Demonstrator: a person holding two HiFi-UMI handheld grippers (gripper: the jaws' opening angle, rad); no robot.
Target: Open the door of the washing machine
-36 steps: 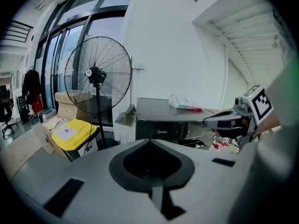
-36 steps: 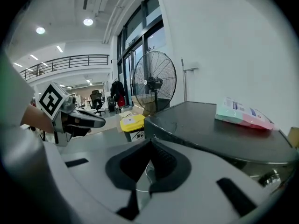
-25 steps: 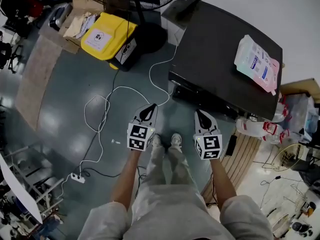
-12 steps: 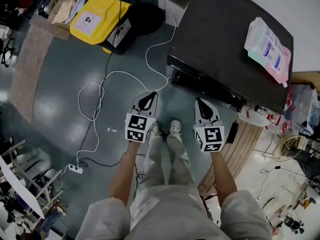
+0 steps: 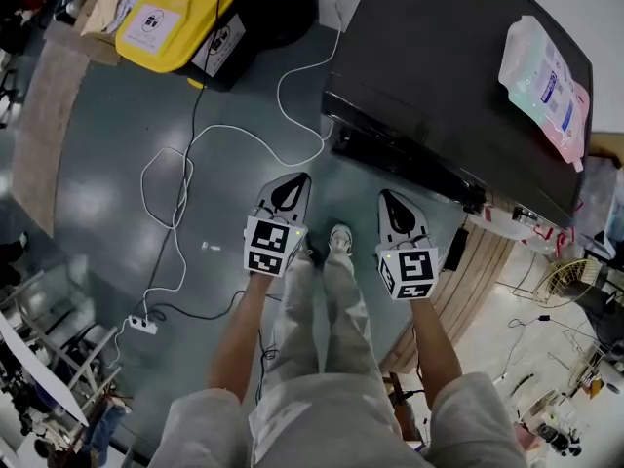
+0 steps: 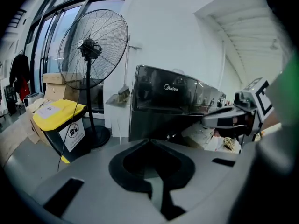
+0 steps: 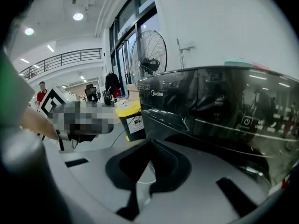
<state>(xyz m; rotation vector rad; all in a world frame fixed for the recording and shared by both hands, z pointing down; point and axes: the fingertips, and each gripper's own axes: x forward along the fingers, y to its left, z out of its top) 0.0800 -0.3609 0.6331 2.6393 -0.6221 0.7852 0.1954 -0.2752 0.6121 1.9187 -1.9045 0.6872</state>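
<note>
In front of the black Midea washing machine point(image 5: 439, 86), at one o'clock, the left gripper point(image 5: 292, 180) and right gripper point(image 5: 389, 197) hover with jaws pressed together, holding nothing.

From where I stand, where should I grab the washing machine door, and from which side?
Grip the rim of the door, coming straight from the front: the washing machine faces you, and only the door's curved top shows below the control panel, no handle visible.
</note>
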